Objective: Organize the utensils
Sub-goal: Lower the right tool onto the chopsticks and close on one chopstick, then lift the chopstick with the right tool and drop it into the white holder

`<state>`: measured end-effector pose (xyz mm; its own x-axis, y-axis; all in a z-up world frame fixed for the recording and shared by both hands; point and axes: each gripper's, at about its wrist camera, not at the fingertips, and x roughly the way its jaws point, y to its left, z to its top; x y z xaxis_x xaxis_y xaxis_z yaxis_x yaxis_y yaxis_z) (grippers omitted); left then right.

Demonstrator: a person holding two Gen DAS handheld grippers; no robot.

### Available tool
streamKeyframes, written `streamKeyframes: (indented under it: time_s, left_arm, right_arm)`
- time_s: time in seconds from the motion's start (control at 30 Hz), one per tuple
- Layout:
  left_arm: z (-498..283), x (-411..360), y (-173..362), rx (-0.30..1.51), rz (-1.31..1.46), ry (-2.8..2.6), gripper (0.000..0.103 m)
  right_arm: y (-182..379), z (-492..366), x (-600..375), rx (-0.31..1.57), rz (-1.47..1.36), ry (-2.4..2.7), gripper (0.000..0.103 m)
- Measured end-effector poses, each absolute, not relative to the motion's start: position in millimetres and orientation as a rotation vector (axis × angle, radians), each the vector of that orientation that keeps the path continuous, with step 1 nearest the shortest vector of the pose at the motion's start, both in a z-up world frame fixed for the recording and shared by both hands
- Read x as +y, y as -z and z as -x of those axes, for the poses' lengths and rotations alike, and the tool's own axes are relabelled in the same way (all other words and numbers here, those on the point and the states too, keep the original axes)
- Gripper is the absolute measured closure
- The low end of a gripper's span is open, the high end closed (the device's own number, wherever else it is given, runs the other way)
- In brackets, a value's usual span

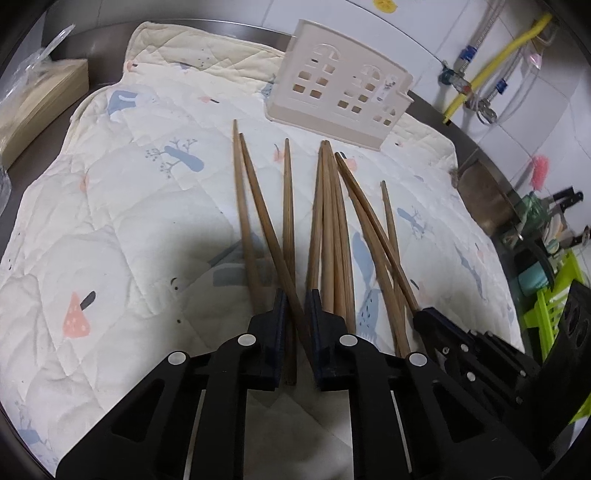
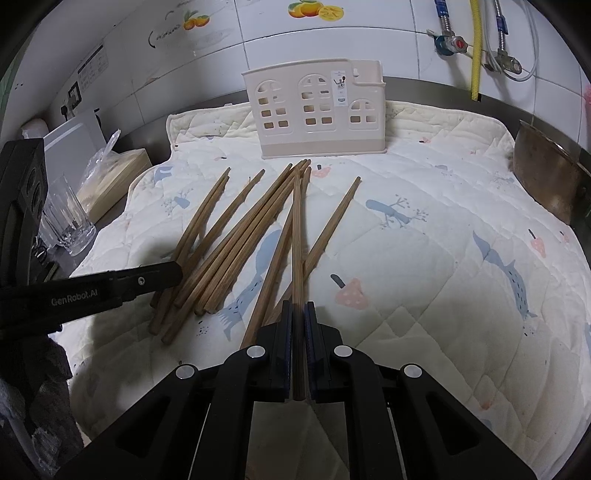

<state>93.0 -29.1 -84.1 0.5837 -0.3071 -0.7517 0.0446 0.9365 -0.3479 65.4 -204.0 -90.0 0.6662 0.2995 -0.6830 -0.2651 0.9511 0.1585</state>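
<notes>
The left gripper (image 1: 295,306) is held low and angled forward and down, its jaws narrowed to a slim gap through which a chopstick (image 1: 275,251) passes; firm contact cannot be confirmed. The right gripper (image 2: 298,314) is likewise tilted forward, its jaws drawn close on either side of a single chopstick (image 2: 297,258). The two grippers are positioned side by side, near each other.

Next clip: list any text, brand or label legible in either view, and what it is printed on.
"GenRobot.AI": on the side of the left tool, seen in the right wrist view.
Sticker on the utensil holder: too small to read.
Wall label on the tiles: blurred, unreadable.
Fruit decals: pictures only.
</notes>
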Motion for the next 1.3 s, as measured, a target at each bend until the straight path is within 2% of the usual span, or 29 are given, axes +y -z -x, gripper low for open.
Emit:
streamKeyframes:
  time_s: [0.43, 0.87, 1.3]
  left_arm:
    - [-93, -24, 86, 0.935, 0.325, 0.192, 0.093]
    - [-85, -6, 26, 0.777, 0.247, 0.191, 0.097]
    - [-124, -2, -27, 0.693, 0.165, 0.224, 0.098]
  right_arm:
    - [87, -65, -204, 0.770, -0.043, -0.316, 0.096]
    - [30, -59, -208, 0.608, 0.001, -0.306, 0.096]
    - [-22, -99, -203, 0.501, 0.033, -0.344, 0.096]
